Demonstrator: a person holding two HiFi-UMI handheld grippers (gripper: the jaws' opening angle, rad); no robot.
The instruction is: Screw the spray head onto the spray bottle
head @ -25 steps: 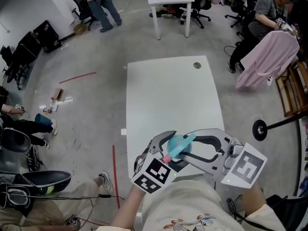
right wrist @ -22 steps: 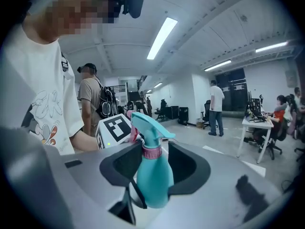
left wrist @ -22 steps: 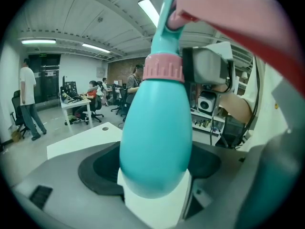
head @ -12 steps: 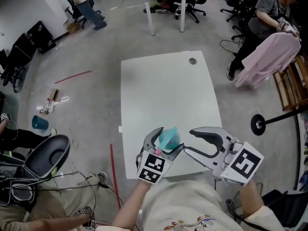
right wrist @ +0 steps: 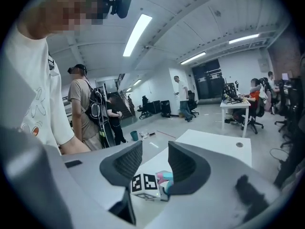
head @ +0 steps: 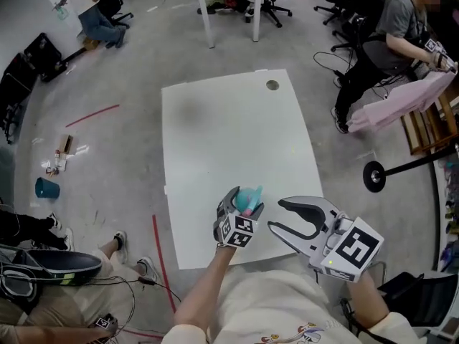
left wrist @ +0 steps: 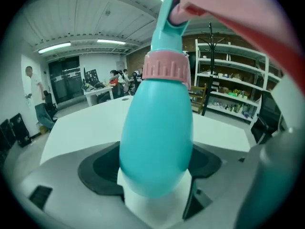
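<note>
A teal spray bottle (head: 251, 198) with a pink collar (left wrist: 165, 70) and its spray head on top sits in my left gripper (head: 242, 202), which is shut on the bottle's body (left wrist: 157, 132). The pair hangs over the near edge of the white table (head: 229, 135). My right gripper (head: 277, 216) is just to the right of the bottle, open and empty, clear of it. In the right gripper view its jaws (right wrist: 155, 162) frame the left gripper's marker cube (right wrist: 145, 185) and a bit of the bottle (right wrist: 166, 177).
The table has a cable hole (head: 272, 85) at its far right corner. A stand's round base (head: 373, 175) is on the floor to the right, beside a seated person (head: 391, 20). A chair (head: 50, 264) and a teal bucket (head: 46, 188) are at the left.
My right gripper has come off the bottle's top and now stands apart from it, open. The left gripper kept the bottle and turned it to point away from me.
</note>
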